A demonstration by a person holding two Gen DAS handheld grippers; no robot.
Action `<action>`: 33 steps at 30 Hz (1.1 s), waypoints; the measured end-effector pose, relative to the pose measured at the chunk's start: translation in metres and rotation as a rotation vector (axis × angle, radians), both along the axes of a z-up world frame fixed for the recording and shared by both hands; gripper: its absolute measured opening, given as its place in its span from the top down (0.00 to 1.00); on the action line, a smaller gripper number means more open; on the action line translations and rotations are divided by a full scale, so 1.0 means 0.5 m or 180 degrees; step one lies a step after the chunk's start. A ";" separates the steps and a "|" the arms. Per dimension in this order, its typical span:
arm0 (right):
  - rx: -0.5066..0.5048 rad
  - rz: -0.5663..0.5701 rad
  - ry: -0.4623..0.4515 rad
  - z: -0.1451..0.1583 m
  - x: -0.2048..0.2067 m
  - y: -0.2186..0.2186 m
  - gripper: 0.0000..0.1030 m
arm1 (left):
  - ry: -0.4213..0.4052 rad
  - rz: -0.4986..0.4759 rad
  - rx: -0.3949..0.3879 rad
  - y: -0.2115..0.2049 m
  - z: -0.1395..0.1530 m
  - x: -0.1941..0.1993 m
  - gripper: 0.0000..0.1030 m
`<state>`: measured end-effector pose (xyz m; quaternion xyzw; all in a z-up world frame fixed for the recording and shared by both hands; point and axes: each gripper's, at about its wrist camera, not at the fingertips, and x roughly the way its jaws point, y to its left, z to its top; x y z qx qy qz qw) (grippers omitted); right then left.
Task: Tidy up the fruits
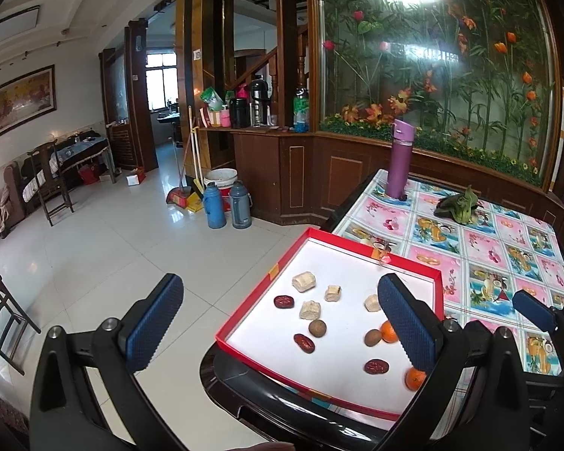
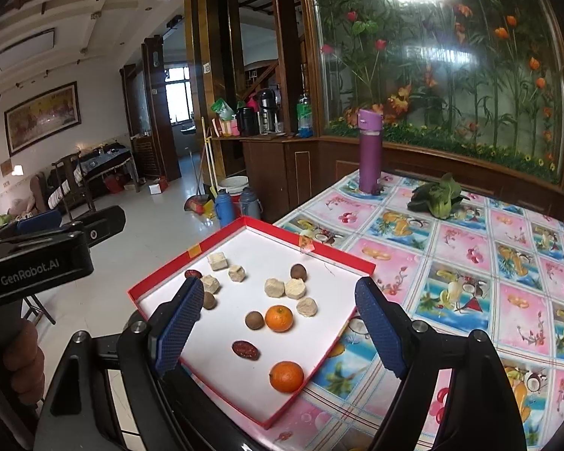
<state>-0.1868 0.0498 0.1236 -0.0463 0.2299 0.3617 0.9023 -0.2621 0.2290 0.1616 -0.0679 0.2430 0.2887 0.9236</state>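
A red tray (image 1: 243,306) (image 2: 161,272) with a white floor sits at the table's near left corner. Loose in it lie two oranges (image 2: 279,318) (image 2: 286,376), dark red dates (image 2: 245,350), brown round longans (image 2: 254,319) and several beige chunks (image 2: 295,288). My left gripper (image 1: 282,323) is open and empty, hanging over the tray's left rim, one finger over the floor and the other over the tray. My right gripper (image 2: 280,329) is open above the tray's near part with nothing between its fingers. One orange (image 1: 389,331) is partly hidden behind my left gripper's right finger.
A flowered oilcloth covers the table (image 2: 470,263). A purple bottle (image 2: 370,154) stands at its far left edge, and a leafy green vegetable (image 2: 436,197) lies at the back. A hand (image 2: 18,357) holds the left gripper. Tiled floor with chairs lies left.
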 end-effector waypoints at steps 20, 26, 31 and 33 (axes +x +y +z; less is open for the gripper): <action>-0.0029 0.0063 -0.0066 0.002 -0.006 0.018 0.20 | -0.0114 0.0051 0.0150 0.013 0.003 -0.018 0.00; -0.0029 0.0075 -0.0044 0.002 -0.005 0.023 0.20 | -0.0090 0.0063 0.0160 0.018 -0.007 -0.016 0.00; -0.0032 0.0072 -0.0050 0.003 -0.005 0.025 0.20 | -0.0064 0.0087 0.0156 0.022 -0.014 -0.012 0.00; -0.0027 0.0072 -0.0052 0.003 -0.004 0.027 0.20 | -0.0054 0.0078 0.0138 0.023 -0.017 -0.010 0.00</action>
